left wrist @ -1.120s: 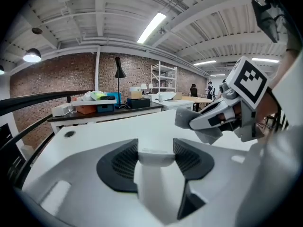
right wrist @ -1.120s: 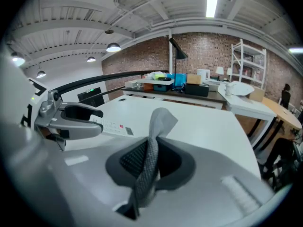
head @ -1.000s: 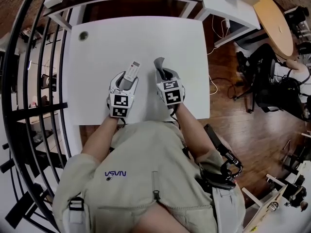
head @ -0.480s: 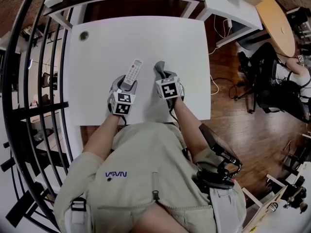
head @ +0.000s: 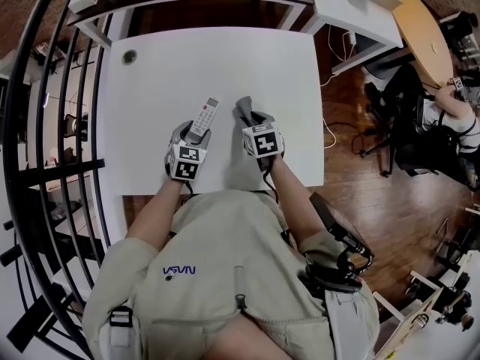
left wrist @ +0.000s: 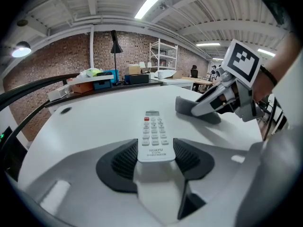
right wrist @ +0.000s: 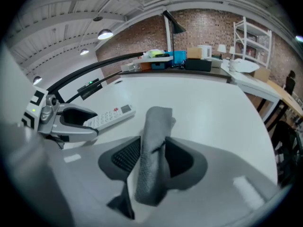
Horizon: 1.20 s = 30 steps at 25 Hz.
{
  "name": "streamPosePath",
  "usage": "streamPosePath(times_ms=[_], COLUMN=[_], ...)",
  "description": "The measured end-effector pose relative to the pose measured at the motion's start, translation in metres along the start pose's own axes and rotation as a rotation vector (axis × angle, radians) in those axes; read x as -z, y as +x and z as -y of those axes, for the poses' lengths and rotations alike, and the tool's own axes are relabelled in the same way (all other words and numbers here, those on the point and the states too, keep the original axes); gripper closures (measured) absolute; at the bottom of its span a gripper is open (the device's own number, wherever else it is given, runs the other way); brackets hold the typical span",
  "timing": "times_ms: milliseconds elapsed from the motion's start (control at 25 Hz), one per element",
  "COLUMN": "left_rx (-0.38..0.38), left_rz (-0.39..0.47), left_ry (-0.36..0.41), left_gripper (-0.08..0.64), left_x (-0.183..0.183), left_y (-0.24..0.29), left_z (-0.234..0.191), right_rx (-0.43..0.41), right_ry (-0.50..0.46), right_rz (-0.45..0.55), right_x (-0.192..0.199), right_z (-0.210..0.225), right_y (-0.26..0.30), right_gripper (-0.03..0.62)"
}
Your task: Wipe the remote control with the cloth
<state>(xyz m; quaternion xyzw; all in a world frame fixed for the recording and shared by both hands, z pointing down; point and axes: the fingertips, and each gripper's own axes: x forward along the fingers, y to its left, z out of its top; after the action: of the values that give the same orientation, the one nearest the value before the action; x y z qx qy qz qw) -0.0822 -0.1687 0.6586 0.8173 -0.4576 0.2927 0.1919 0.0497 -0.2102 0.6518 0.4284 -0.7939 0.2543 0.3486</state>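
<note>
Bright, even light pours from the ceiling strip lights (left wrist: 150, 3) and a pendant lamp (right wrist: 105, 33). The white table (head: 225, 58) gleams without harsh glare. A soft shadow lies beneath the cloth (left wrist: 184, 105). Picture edges bend and darken, and the close foreground blurs.

Both forearms (head: 154, 208) reach forward from the torso, side by side, and each gripper is tilted downward. The left gripper (left wrist: 155, 155) has its jaws clamped on the near end of the remote control (left wrist: 154, 131). Just to its right, the right gripper (right wrist: 154, 157) has just been opening its jaws. The cloth (right wrist: 154, 141) stands between them, seemingly leaning on the right-hand jaw and clear of the left-hand one.
</note>
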Motion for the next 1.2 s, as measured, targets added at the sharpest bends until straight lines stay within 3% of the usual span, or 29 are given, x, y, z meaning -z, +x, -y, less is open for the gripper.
streamPosePath(times_ms=[280,520,640,800,1080,1200], left_rx=[0.005,0.038,0.041,0.012,-0.101,-0.117], left_rz=[0.074,0.030,0.052,0.192,0.478,0.568], left_ry=[-0.059,-0.045,-0.034,-0.059,0.006,0.014], left_gripper=[0.314,0.301,0.301,0.338,0.541,0.554], left_x=[-0.014,-0.009,-0.017,-0.054,-0.140,-0.167], left_y=[-0.026,-0.021,-0.024,-0.050,-0.131,-0.165], left_z=[-0.002,0.000,-0.001,-0.006,-0.017,-0.020], right_rx=[0.026,0.042,0.044,0.067,0.156,0.188], right_ry=[0.029,0.059,0.066,0.072,0.118,0.112], right_rz=[0.131,0.227,0.258,0.323,0.511,0.576], right_x=[-0.022,-0.038,-0.045,-0.058,-0.091,-0.103], right_z=[-0.002,-0.007,-0.014,-0.016,-0.017,-0.026], right_y=[-0.032,-0.057,-0.066,-0.084,-0.140,-0.168], right_gripper=[0.416,0.414,0.414,0.434,0.569,0.581])
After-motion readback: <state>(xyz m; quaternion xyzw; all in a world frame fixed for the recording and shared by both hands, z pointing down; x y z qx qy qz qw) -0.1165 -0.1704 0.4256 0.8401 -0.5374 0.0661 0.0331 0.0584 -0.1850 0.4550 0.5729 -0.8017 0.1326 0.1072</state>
